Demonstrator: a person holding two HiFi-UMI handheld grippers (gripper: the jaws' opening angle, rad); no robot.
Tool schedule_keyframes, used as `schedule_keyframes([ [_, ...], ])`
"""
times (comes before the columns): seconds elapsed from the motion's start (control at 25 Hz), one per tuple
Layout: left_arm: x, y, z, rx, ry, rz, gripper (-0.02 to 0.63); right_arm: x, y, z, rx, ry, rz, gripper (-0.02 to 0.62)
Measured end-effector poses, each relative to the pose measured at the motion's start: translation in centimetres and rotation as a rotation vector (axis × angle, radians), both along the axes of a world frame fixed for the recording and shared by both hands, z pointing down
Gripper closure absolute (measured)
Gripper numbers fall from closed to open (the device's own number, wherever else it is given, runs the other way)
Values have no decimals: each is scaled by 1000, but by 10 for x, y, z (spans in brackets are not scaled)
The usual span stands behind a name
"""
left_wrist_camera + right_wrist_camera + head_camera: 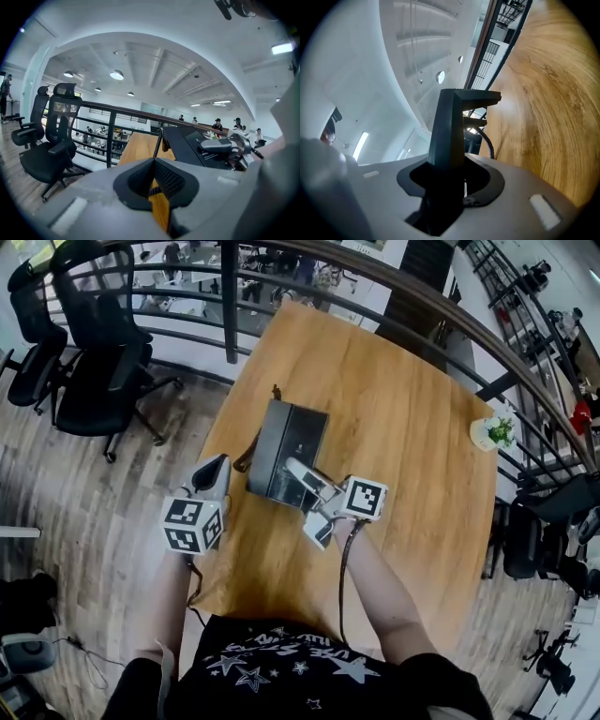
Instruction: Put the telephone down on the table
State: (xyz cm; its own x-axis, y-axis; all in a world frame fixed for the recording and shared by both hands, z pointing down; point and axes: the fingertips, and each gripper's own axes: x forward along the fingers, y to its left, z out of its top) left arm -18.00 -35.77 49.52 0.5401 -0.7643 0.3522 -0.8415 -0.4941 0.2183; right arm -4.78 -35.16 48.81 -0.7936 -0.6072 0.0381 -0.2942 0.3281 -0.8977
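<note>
A dark, flat telephone (pixel 286 451) hangs over the left-middle of the wooden table (pixel 403 399); whether it touches the wood I cannot tell. My right gripper (pixel 300 476) is shut on its near edge, and in the right gripper view the dark body (pixel 450 126) stands up out of the jaws (pixel 447 165). My left gripper (pixel 217 465) is just left of the telephone. Its pads (pixel 153 164) are pinched on the coiled cord (pixel 158 140), which runs up to the telephone (pixel 197 147). A loop of cord (pixel 248 460) shows beside the set.
A small potted plant (pixel 491 432) stands at the table's right edge. A dark railing (pixel 230 306) runs behind the table. Two black office chairs (pixel 94 362) stand on the wooden floor to the left. Several people are far off in the left gripper view.
</note>
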Motion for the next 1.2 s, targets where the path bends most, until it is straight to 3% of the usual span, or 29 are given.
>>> schedule_keyframes([
  [0.48,10,-34,22,-32,-17,14,604,-1,-56,33,-47,-3,38,434],
  [0.8,10,-34,37,-71,-17,14,603,1,-63,48,-46,4,19,434],
  [1.2,12,-31,50,-97,-24,20,604,9,-61,77,-126,24,40,434],
])
